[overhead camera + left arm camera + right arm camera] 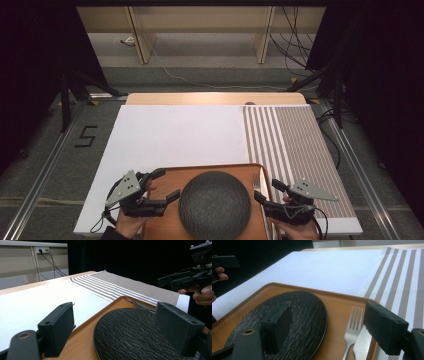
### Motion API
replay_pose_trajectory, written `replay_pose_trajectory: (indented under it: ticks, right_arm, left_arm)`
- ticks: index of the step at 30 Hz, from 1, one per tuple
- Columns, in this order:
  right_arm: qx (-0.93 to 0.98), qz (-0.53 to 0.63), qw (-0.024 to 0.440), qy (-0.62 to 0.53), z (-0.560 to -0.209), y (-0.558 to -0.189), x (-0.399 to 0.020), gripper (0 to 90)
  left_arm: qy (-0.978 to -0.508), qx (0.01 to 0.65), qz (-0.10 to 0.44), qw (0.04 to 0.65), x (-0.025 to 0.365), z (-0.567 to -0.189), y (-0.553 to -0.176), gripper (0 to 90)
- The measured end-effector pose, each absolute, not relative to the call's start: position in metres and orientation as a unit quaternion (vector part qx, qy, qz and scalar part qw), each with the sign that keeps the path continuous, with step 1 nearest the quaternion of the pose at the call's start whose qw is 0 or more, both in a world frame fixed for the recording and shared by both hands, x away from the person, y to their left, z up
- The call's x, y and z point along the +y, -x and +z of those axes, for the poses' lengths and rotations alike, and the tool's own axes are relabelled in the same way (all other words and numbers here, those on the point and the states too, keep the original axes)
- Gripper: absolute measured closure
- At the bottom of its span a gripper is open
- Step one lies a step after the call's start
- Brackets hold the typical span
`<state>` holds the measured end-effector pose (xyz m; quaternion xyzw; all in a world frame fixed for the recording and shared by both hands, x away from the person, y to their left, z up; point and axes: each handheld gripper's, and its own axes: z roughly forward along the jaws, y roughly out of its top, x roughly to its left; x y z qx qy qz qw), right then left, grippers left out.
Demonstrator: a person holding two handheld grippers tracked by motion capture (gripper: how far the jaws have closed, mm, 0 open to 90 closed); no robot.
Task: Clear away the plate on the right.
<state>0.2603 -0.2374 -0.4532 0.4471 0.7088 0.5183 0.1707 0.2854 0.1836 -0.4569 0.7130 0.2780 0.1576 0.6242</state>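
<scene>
Currently both grippers sit at the near edge of the table, one on each side of the wooden tray (167,175). Left gripper (164,186): jaws spread wide, nothing between the pads; in the left gripper view (113,327) one jaw hangs over the tray's left rim and the white mat (175,132), the other over the plate (130,335). No contact visible. Right gripper (266,191): jaws wide apart, holding nothing; in the right gripper view (329,325) one jaw stands over the plate (287,315), the other over the tray's right rim, with the fork (353,326) and knife (362,340) lying between and below them. Pads clear of both utensils.

Plate (215,202): dark, round, rough-textured, flat on the tray, near-centre, taking up most of it. Fork and knife side by side on the tray, just right of the plate; knife outermost, by the rim. Tray rests on the white mat, its right rim just beside the striped mat (295,145).
</scene>
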Motion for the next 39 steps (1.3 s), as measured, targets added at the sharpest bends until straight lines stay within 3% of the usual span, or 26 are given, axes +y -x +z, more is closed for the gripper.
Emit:
replay_pose_trajectory:
  ticks: [15,39]
  right_arm:
    - [0.709,0.524,0.200,-0.428,-0.450,-0.259,-0.240,20.1]
    - [0.694,0.538,0.208,-0.430,-0.447,-0.259,-0.248,16.3]
  left_arm:
    - [-0.713,0.281,0.149,0.625,0.183,-0.458,-0.284,16.3]
    - [-0.715,0.280,0.150,0.622,0.182,-0.459,-0.281,16.3]
